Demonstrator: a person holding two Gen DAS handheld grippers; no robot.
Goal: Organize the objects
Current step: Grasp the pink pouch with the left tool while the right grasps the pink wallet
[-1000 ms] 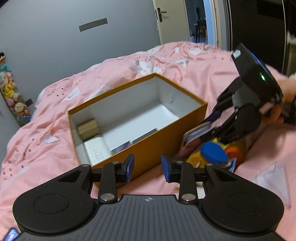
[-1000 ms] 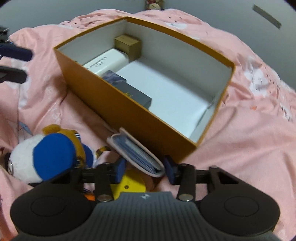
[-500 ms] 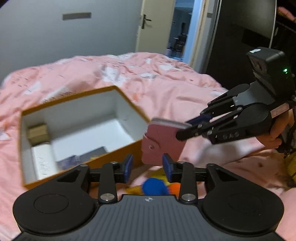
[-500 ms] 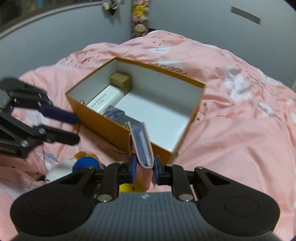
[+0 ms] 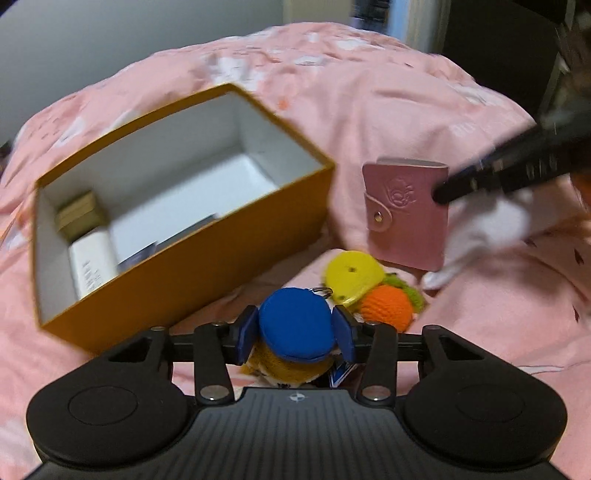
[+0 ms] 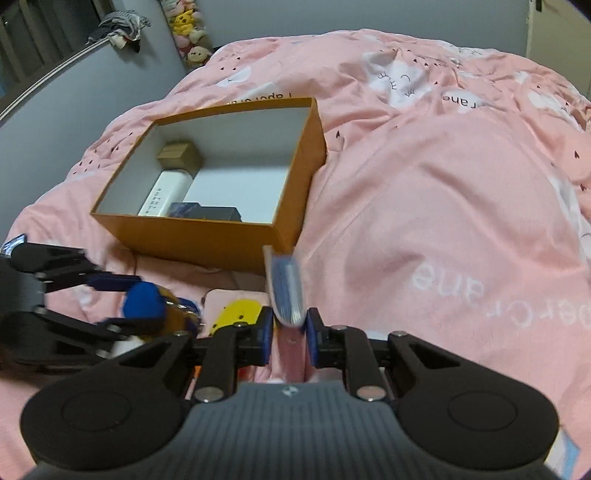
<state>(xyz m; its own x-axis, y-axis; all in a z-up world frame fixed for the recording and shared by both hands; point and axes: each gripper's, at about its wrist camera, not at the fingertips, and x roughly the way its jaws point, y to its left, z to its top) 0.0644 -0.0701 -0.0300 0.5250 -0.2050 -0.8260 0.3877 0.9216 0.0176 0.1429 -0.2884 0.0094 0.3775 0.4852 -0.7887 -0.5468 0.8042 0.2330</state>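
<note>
Pink card wallet stands edge-up, pinched between the right jaws.

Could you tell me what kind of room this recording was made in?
Most likely a bedroom: the orange box sits on a pink printed duvet spread over a bed, and soft toys hang in a row against the grey wall behind it.

Ahead-left of the left gripper, the open orange cardboard box has bare floor at its far end. Small boxes crowd the near end. Ahead-right, the pink quilt lies open.
</note>
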